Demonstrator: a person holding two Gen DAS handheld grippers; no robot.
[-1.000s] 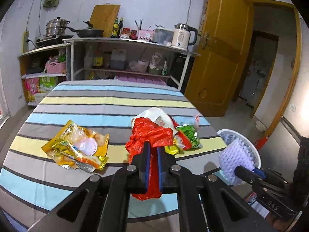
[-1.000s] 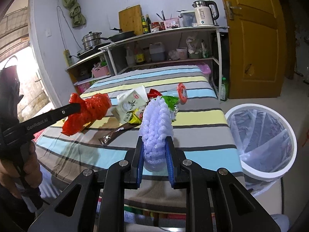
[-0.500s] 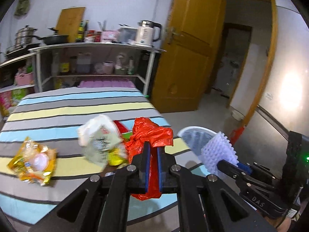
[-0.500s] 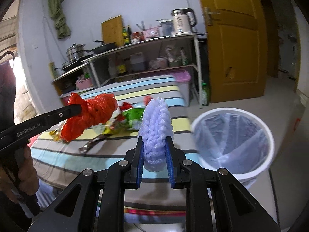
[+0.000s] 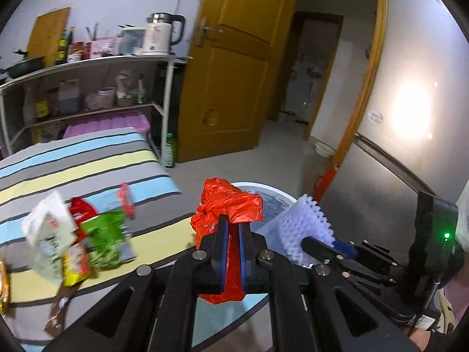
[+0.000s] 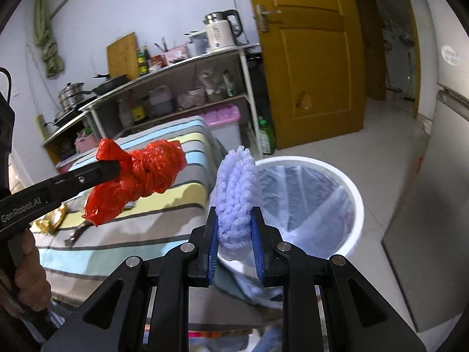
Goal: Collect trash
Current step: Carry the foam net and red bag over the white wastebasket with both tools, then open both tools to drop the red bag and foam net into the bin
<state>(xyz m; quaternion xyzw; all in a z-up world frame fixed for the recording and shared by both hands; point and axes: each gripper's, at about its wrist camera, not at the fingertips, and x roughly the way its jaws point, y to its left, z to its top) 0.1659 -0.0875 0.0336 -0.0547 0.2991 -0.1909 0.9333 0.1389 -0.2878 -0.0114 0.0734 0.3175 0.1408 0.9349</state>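
Blur smears the wrappers (image 5: pixel 79 243) lying on the striped table (image 5: pixel 88 158) left of the left gripper (image 5: pixel 230 228) in its own view, so their print cannot be read. The gripper's fingers are clamped together on a crumpled red plastic bag (image 5: pixel 228 205), which hides much of the white bin (image 5: pixel 272 193) just beyond the fingertips. To their right, the right gripper (image 5: pixel 310 239) pinches a white foam net (image 5: pixel 302 223).

From the right wrist, the right gripper (image 6: pixel 234 220) squeezes the foam net (image 6: pixel 237 187) between its blue pads, pointing downward. The lined bin (image 6: pixel 307 205) stands on the floor just beyond and right of the fingertips, its near rim hidden by the net. Left of them, the left gripper (image 6: pixel 115 167) holds the red bag (image 6: pixel 137 182) over the table edge (image 6: pixel 152 202); a hand (image 6: pixel 26 275), cut off at the frame edge, grips its handle.
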